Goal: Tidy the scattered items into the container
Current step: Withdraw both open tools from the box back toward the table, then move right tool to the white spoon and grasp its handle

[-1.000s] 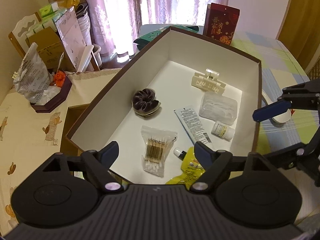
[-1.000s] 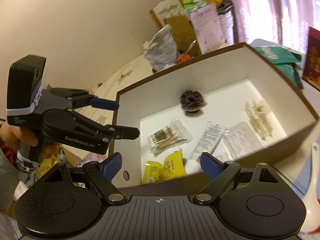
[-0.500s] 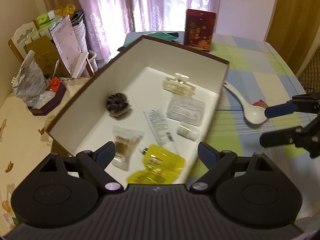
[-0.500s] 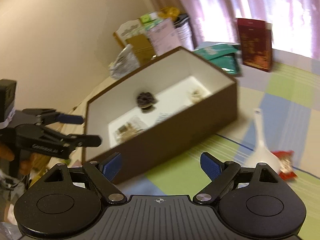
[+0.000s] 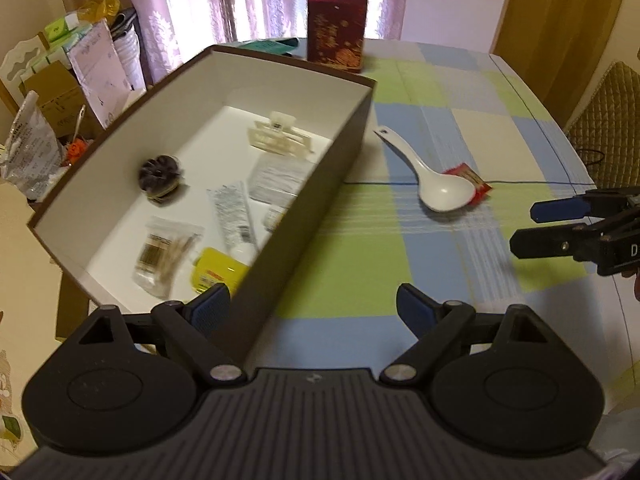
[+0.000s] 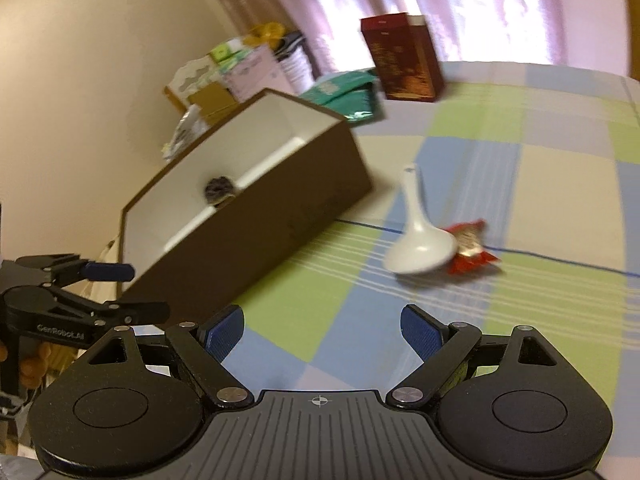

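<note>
We are between picks. The box [image 5: 344,148] sits in the left half of the left wrist view, and it already holds a hair clip [image 5: 280,140], a dark scrunchie [image 5: 160,174], a tube [image 5: 232,216], a bag of cotton swabs [image 5: 164,256], a yellow pouch [image 5: 216,270] and a clear flat case [image 5: 276,176]. Two things are not yet in it: the white spoon [image 5: 434,184] and the red packet [image 5: 472,178], which lie on the checked tabletop [image 5: 440,128] right of the box, at centre right of that view. The spoon's bowl touches or overlaps the packet; we cannot tell whether it rests on top.

Our left tool [image 5: 314,306] hangs at the bottom centre of its view, fingers spread wide and empty, straddling the near corner of the box without touching it as far as we can see. Our right tool [image 6: 322,328] is likewise spread wide and empty, low in its own view, with the spoon [image 6: 420,240] and packet [image 6: 470,248] ahead and a little to the right.

We judge the step in hand to be the approach to these last items with the right tool. The next move calls for closing in on the spoon, lining the fingers across its narrow handle, not the broad bowl, and lifting clear of the packet so that it does not drag along.
</note>
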Motion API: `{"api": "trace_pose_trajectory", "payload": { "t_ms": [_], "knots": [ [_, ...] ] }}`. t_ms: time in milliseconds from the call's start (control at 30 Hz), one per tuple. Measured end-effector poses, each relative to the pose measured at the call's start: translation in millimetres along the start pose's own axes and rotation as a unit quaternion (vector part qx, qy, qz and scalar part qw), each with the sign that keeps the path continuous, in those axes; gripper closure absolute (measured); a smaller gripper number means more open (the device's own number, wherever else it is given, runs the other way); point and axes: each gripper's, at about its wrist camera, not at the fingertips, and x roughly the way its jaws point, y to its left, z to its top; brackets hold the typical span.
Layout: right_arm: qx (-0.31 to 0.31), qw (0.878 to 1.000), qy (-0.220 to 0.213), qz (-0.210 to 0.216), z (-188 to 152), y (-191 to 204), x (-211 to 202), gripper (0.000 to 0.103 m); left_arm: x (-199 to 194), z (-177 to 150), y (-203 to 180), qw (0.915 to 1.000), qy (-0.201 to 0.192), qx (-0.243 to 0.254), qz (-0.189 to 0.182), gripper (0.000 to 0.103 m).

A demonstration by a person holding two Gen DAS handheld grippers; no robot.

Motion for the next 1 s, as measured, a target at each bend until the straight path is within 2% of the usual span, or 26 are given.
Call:
{"api": "trace_pose_trajectory", "payload": {
  "t_ms": [267, 667, 833, 1000],
  "knots": [
    [0.02, 0.998, 0.007, -0.056, -14, -37, -10, 0.012, 14, -2, -31, 0.9999, 0.011, -0.007, -0.005, 0.012],
    [0.04, 0.993, 0.019, -0.105, -25, -82, -5, 0.012, 44, -4, -61, 0.9996, 0.022, -0.013, -0.015, 0.012],
    [0.052, 0.99, 0.017, -0.128, -22, -100, 2, 0.012, 59, 5, -69, 0.9996, 0.021, -0.008, -0.018, 0.012],
    [0.029, 0.991, 0.014, -0.134, -9, -111, 12, 0.012, 77, 17, -76, 0.9993, 0.029, 0.001, -0.022, 0.013]
  ]
}}
